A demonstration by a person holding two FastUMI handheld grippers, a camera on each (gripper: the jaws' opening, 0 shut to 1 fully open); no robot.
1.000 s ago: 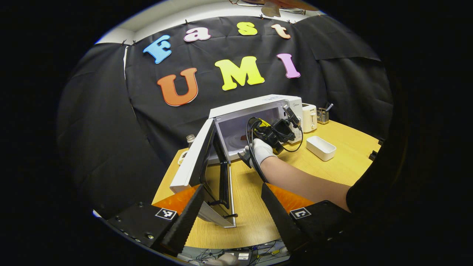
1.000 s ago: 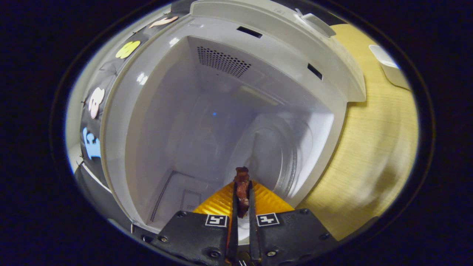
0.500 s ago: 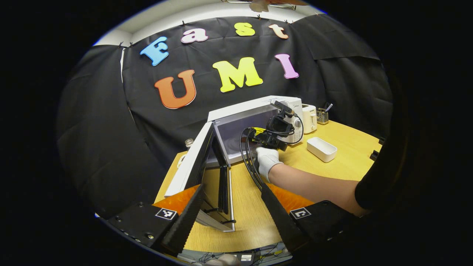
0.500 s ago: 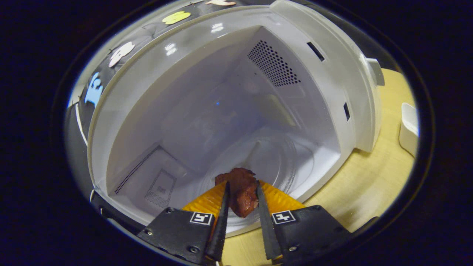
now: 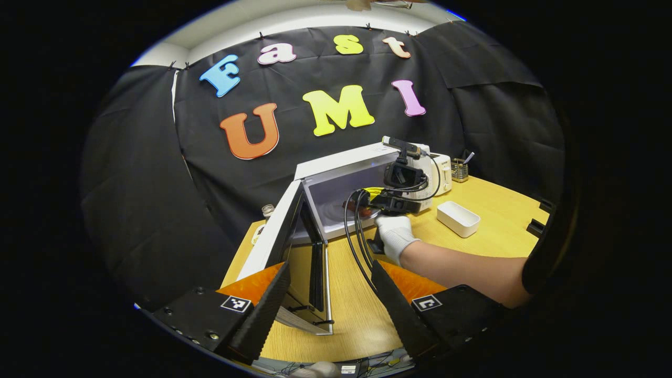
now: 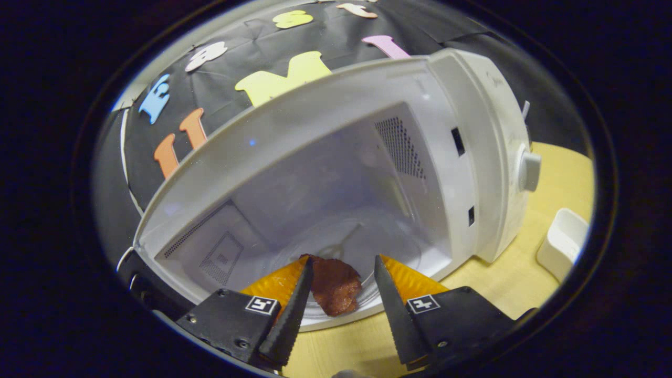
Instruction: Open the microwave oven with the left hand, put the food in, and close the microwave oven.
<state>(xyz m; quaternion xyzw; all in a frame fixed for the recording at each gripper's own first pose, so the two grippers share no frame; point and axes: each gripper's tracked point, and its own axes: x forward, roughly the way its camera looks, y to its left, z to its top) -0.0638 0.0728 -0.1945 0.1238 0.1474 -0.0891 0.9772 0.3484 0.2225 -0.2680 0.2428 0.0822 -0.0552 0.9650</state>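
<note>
Since half a second ago: right hand-held gripper (image 6: pixel 341 299) drawn back from the cavity and spread wide, fingers no longer on the food (image 6: pixel 334 286). Now released, holding nothing. Food lying on the glass turntable (image 6: pixel 362 247) inside the microwave oven (image 6: pixel 462 136), near the front edge, between the two fingertips but clear of both, slightly toward the 11 o'clock side of the gap in the right gripper view.

Around it: microwave door (image 5: pixel 283 236) swung fully open toward 9 o'clock of the cavity in the left gripper view, edge-on, standing just ahead of the left hand-held gripper (image 5: pixel 328 294). Left hand-held gripper open too, empty, hanging over the table (image 5: pixel 488 210) near its front edge. Between it and the cavity at about 1 o'clock, a gloved hand (image 5: pixel 395 236) with bare forearm, gripping the right hand-held gripper (image 5: pixel 367 202) with black cables looping down. At 3 o'clock of the oven: white rectangular dish (image 5: pixel 458 218) on the table, a white toaster (image 5: pixel 442 170) and a small wire holder (image 5: pixel 459 169) behind it. Small jar (image 5: pixel 268 210) showing behind the door at 9 o'clock.
</note>
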